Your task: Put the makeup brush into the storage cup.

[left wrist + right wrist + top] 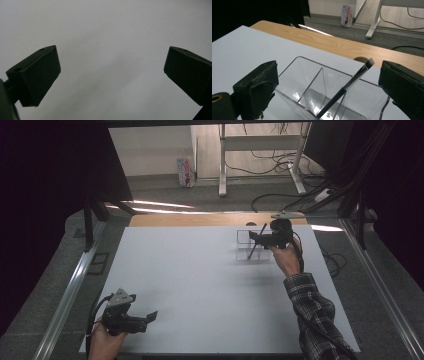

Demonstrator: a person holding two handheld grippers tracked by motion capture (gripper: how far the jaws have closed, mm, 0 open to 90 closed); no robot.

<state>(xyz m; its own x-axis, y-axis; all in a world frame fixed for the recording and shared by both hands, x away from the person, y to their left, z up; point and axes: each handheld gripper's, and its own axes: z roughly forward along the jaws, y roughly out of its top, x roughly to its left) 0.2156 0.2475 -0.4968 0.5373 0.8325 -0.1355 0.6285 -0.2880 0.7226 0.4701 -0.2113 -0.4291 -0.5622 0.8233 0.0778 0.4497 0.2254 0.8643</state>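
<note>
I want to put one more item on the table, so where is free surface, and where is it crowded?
The white table is bare between the left gripper near its front left edge and the clear organizer at the far right. It is crowded only there, where the right gripper, fingers open, hovers at the organizer holding a leaning brush.

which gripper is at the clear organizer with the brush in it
The right gripper, jaws open around the brush leaning in the clear organizer; the left gripper hovers over bare table.

One camera looks down over my surface [200,285]; two ride my fingers, close, sharing its white top.
</note>
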